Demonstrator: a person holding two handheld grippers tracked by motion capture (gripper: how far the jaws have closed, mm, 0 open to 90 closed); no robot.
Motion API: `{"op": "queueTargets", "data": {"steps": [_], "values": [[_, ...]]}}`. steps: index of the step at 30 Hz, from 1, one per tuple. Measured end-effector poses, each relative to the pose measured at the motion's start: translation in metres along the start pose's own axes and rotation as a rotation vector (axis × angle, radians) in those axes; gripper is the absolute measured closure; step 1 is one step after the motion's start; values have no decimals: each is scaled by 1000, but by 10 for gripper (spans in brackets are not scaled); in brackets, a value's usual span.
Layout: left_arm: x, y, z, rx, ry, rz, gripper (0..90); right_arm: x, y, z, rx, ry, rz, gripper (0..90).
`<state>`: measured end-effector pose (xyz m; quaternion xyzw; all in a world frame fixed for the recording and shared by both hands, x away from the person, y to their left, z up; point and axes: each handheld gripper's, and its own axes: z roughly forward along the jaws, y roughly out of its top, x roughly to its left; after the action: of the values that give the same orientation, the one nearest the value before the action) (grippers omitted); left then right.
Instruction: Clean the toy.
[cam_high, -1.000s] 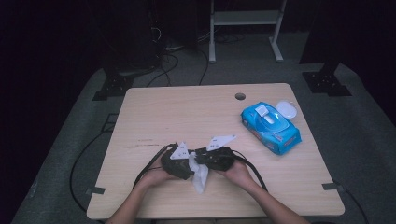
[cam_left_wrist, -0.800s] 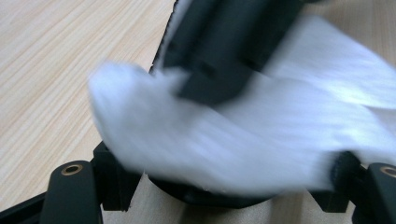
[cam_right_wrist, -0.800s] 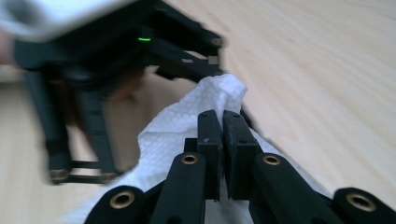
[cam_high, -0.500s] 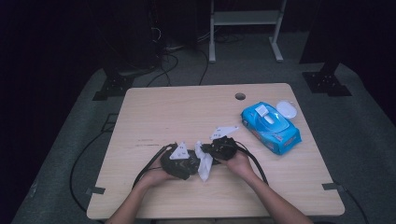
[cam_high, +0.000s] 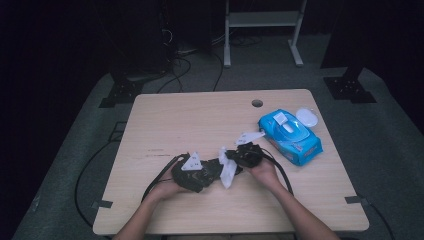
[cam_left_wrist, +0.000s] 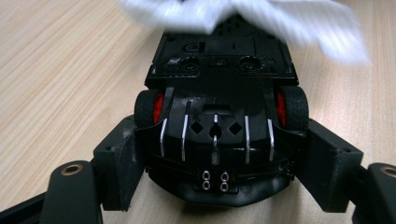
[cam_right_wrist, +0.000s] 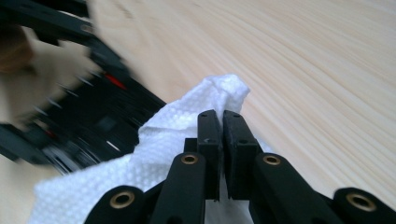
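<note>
A black toy car (cam_left_wrist: 219, 112) with red wheel hubs lies belly-up between the jaws of my left gripper (cam_left_wrist: 219, 172), which is shut on its sides. In the high view this gripper (cam_high: 212, 171) sits near the table's front middle. My right gripper (cam_right_wrist: 222, 122) is shut on a white wet wipe (cam_right_wrist: 159, 154), held against the far end of the car. The wipe (cam_high: 227, 170) hangs between the two grippers in the high view, with the right gripper (cam_high: 234, 157) just to its right. The wipe (cam_left_wrist: 243, 14) drapes blurred over the car's far end.
A blue pack of wet wipes (cam_high: 290, 136) lies at the right of the wooden table (cam_high: 200, 120), with a white round lid (cam_high: 307, 118) beside it. A cable hole (cam_high: 257, 103) is near the back edge. Black cables (cam_high: 160, 175) trail off the front left.
My right gripper and the wipe have shifted a little away from me and to the right across the car. The left gripper with the car has stayed nearly still.
</note>
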<state>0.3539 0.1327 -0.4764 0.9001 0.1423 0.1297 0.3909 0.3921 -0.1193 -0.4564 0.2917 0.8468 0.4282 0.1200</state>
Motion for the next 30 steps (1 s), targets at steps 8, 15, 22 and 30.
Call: {"op": "queueTargets", "data": {"steps": [8,15,22,30], "values": [[0,0,0,3,0,1,241,-10,-25,-28,17,-8,30,855],[0,0,1,-2,2,-7,241,17,-23,-28,10,98,-20,854],[4,1,-1,-13,-19,-42,221,19,-22,-25,29,113,-43,853],[11,-1,-4,-39,-89,-146,187,22,-24,-26,22,121,-59,852]]}}
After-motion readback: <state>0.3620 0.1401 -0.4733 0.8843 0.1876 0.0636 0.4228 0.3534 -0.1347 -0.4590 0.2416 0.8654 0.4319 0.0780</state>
